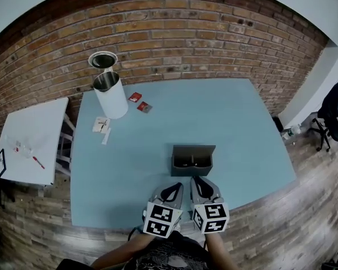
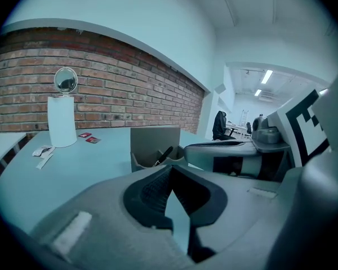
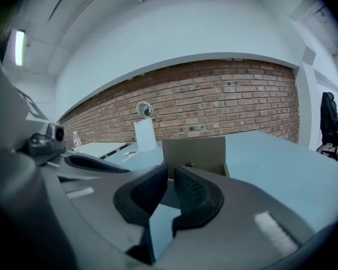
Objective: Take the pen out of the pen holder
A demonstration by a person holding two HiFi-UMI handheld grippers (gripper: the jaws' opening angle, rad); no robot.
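Observation:
A grey pen holder (image 1: 192,158) stands on the blue table (image 1: 231,117), just ahead of both grippers. In the left gripper view the holder (image 2: 154,141) has a black pen (image 2: 163,154) leaning in a front compartment. In the right gripper view only a dark tip (image 3: 188,165) shows at the rim of the holder (image 3: 194,149). My left gripper (image 1: 177,185) (image 2: 170,168) and my right gripper (image 1: 196,179) (image 3: 170,171) sit side by side near the table's front edge. Both are shut with nothing between the pads and short of the holder.
A white cylinder bin (image 1: 110,94) with a round lid stands at the table's far left, with two red packets (image 1: 139,102) and paper slips (image 1: 101,125) near it. A white side table (image 1: 31,142) is to the left, an office chair (image 1: 333,112) at far right.

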